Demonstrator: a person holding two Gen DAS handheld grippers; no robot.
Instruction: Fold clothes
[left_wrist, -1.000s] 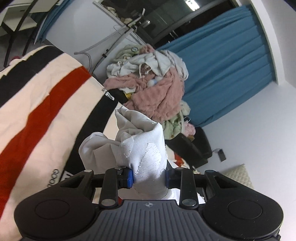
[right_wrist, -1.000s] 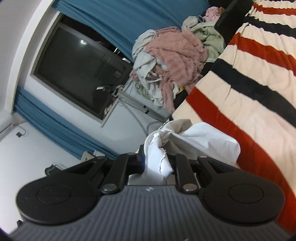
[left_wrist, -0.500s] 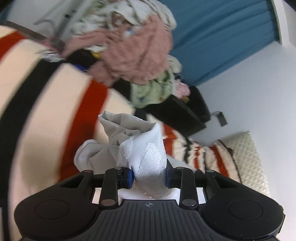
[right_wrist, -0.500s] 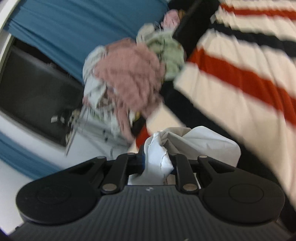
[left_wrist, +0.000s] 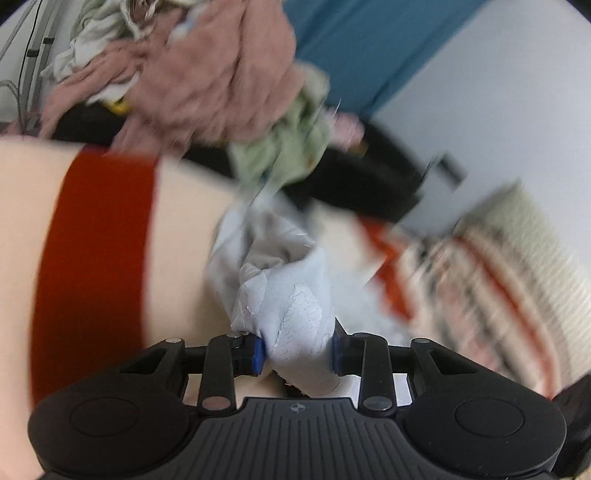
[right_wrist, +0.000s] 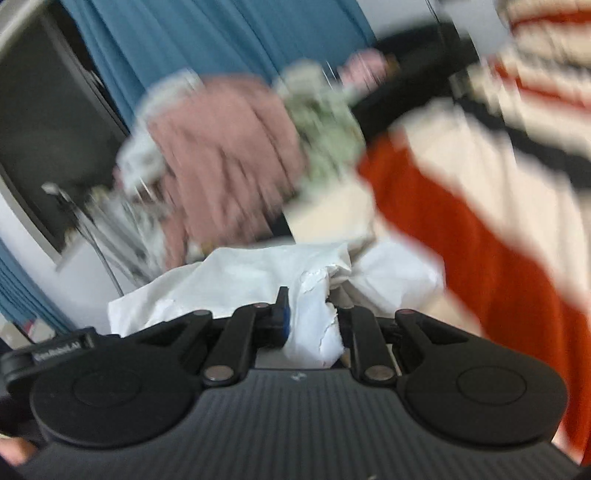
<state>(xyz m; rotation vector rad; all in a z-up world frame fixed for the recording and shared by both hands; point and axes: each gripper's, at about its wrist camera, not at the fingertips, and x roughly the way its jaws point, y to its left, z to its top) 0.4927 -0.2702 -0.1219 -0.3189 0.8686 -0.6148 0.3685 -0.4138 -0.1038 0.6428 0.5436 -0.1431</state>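
Tongs, both (left_wrist: 298, 355) (right_wrist: 313, 320), clamp white garment (right_wrist: 258, 277); dark window (right_wrist: 40, 122) only in right view.

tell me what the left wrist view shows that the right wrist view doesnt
Only the left wrist view shows the left gripper shut on a bunched fold of the white garment, and a cream quilted pillow by the white wall.

Only the right wrist view shows the right gripper pinching a thinner bunch of that garment, plus a dark window and part of a metal rack.

Both share the blurred pile of clothes topped by a pink fleece piece, the blue curtain, and the bedcover striped cream, red and black.
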